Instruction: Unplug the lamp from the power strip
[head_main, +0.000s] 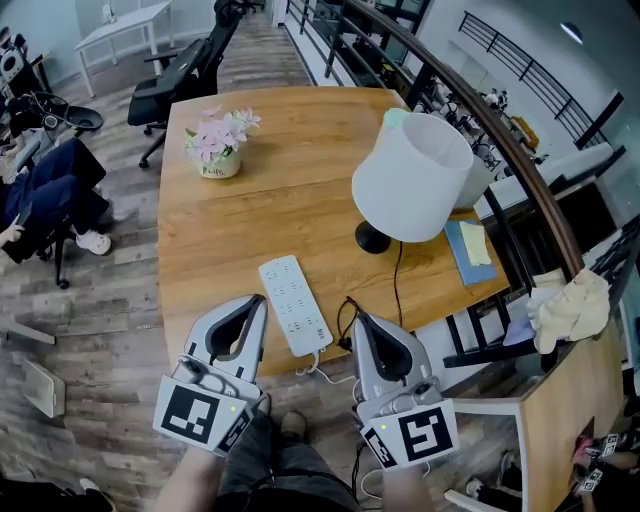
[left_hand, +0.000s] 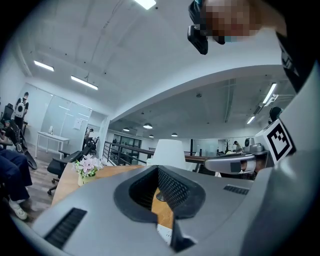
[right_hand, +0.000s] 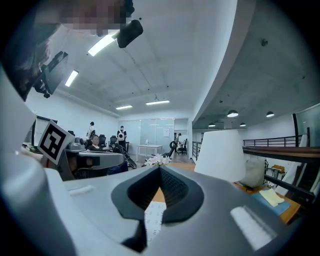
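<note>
Count: 1 lamp (head_main: 412, 178), 1 strip (head_main: 294, 305)
Jaws: left gripper (head_main: 257, 299), right gripper (head_main: 360, 321) both clenched, empty
Around: 1 flowerpot (head_main: 220, 150), 11 o'clock of strip

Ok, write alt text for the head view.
A white power strip lies near the front edge of a wooden table, with a white-shaded lamp at the right and its black cord trailing toward the shut, empty right gripper. The left gripper, also shut, hovers beside the strip; potted pink flowers stand at the back.
</note>
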